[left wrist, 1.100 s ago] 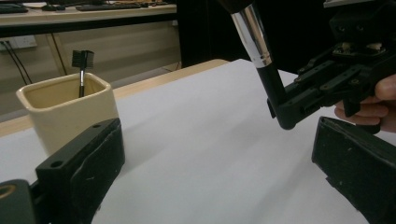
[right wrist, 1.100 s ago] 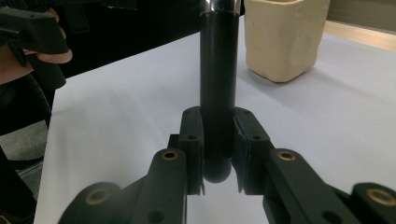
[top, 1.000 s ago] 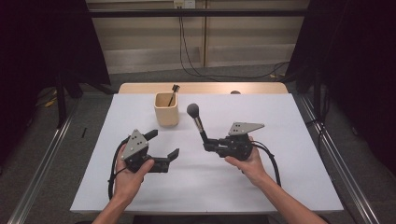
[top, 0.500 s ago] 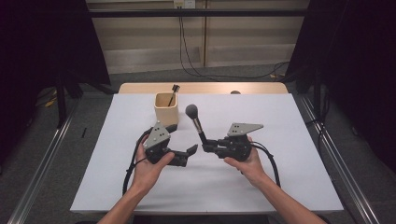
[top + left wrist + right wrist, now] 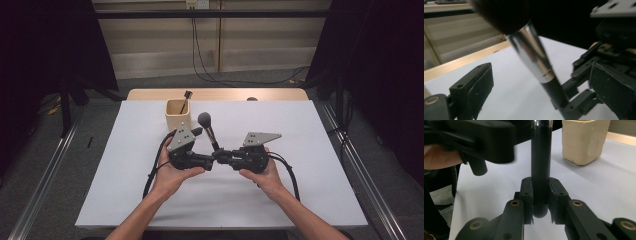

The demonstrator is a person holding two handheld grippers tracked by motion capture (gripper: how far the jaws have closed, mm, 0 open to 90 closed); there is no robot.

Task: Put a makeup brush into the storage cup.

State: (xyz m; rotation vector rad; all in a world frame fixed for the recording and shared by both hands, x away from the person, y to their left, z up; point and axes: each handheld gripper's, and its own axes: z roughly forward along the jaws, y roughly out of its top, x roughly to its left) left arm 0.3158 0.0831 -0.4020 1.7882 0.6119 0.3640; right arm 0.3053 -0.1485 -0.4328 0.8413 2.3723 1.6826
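**Brush clamped on the right, wide jaws around it on the left**

Nearest the person, the right gripper [image 5: 222, 154] is clenched on the black handle of the makeup brush [image 5: 208, 130], its pads pressing both sides near the rounded end in the right gripper view. The brush stands tilted above the white table [image 5: 300, 190], dark bristle head uppermost. The left gripper [image 5: 212, 159] faces it with jaws spread wide, the chrome ferrule [image 5: 531, 55] between them, untouched. Farther back, a cream cup [image 5: 179, 114] holds a thin dark-tipped brush [image 5: 185, 99]. No readable writing appears on anything.
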